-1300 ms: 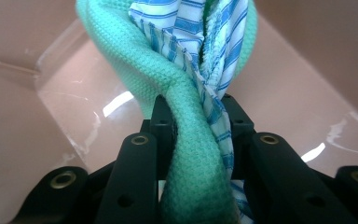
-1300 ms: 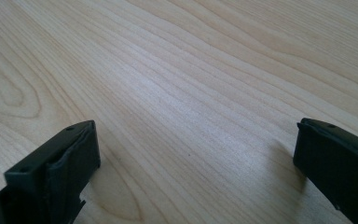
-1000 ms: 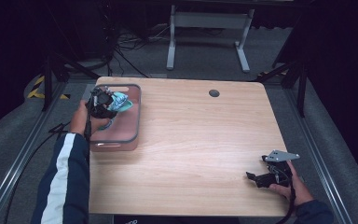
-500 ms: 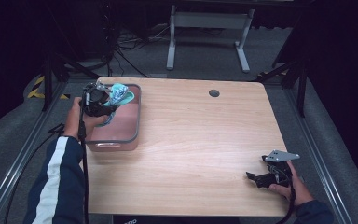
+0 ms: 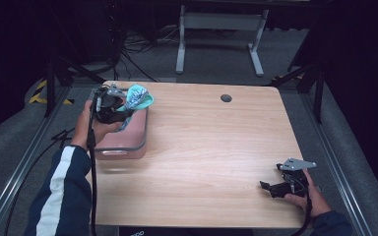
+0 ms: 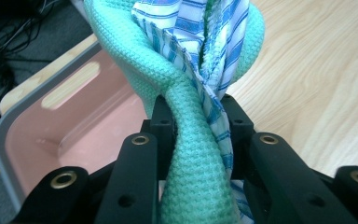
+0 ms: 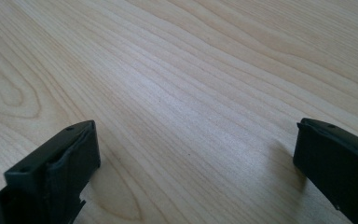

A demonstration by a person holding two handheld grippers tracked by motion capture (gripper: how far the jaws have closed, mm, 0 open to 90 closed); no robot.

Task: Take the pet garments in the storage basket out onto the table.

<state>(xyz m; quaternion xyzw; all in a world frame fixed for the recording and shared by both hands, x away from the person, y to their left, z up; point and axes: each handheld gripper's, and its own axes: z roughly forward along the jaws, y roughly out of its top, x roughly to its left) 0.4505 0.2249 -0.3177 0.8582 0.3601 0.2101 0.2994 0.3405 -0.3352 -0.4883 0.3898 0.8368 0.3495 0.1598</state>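
My left gripper (image 5: 120, 110) is shut on a bunched cloth (image 5: 137, 98), mint green waffle weave with a blue-and-white striped side, held above the pink bin (image 5: 120, 142) at the table's left. In the left gripper view the cloth (image 6: 200, 140) is pinched between the two black jaws of my left gripper (image 6: 196, 116), with the bin (image 6: 51, 135) below and to the left. My right gripper (image 5: 270, 187) rests low over the table's front right corner, held by a hand. Its jaws in the right gripper view stand wide apart, my right gripper (image 7: 196, 154) open over bare wood.
The wooden table (image 5: 211, 147) has a round cable hole (image 5: 226, 98) near its far edge. A white metal frame (image 5: 216, 29) stands on the grey floor behind. Rails run along both sides of the table.
My left gripper has lifted the cloth up out of the bin and drawn it slightly toward the bin's far right corner. The right gripper has stayed put.
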